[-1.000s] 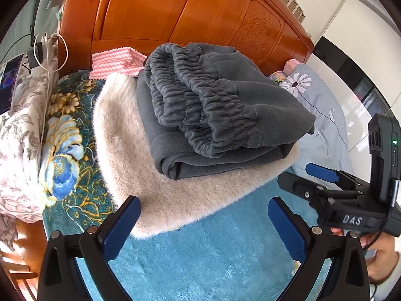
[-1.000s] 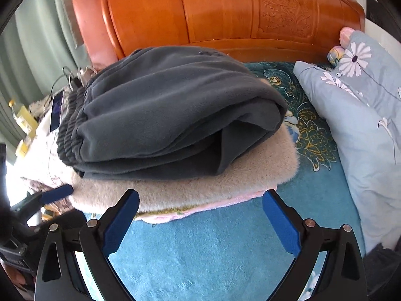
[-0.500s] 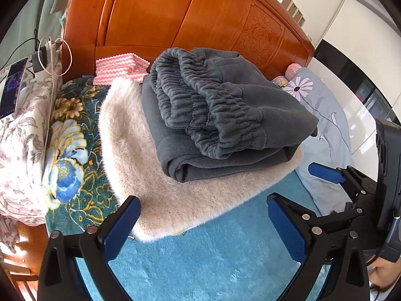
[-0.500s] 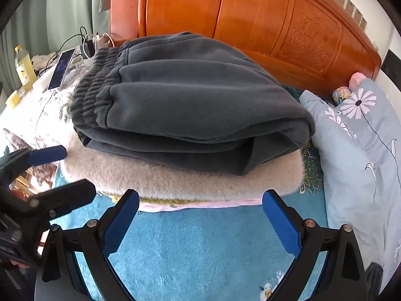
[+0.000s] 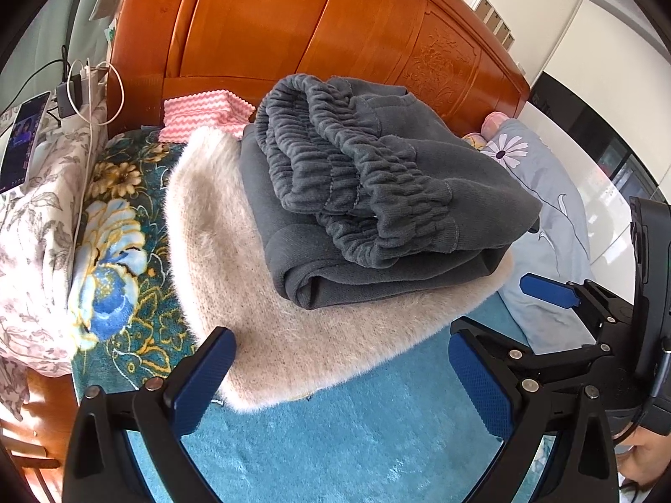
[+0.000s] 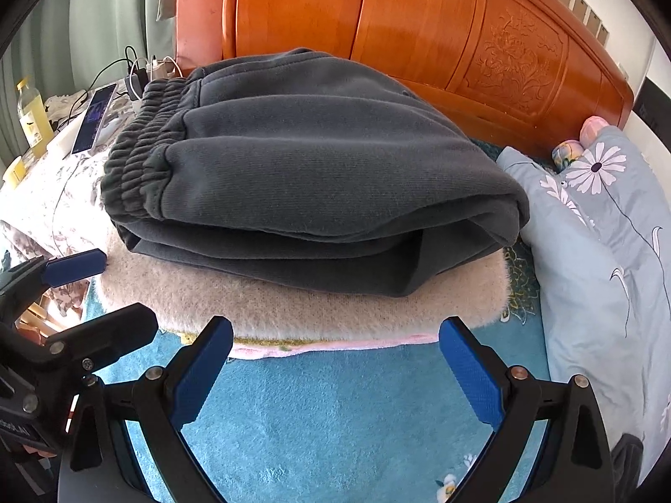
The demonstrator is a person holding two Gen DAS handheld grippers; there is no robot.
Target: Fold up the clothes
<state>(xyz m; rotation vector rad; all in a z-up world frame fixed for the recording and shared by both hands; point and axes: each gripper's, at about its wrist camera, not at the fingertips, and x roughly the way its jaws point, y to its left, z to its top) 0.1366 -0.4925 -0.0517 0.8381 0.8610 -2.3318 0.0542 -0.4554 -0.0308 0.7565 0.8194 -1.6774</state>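
Jaws on both grippers stand wide apart and hold nothing. Left gripper [image 5: 339, 377] hangs over the teal blanket [image 5: 335, 452], its blue pads just short of the near edge of a beige fluffy garment [image 5: 302, 335]. Right gripper [image 6: 335, 360] sits likewise at the front of the same pile, with each gripper showing at the edge of the other's view.

Grey sweatpants [image 6: 318, 176] lie folded on top of the fluffy garment, the gathered waistband [image 5: 335, 176] turned toward the left gripper's side and the folded edge toward the right. A thin pink layer [image 6: 335, 346] shows under the fluffy garment.

Behind the pile stands an orange wooden headboard [image 6: 419, 33]. A pale blue flowered pillow [image 6: 608, 243] lies just beside the pile on the right, and a phone [image 5: 23, 142] rests on flowered cloth at far left.
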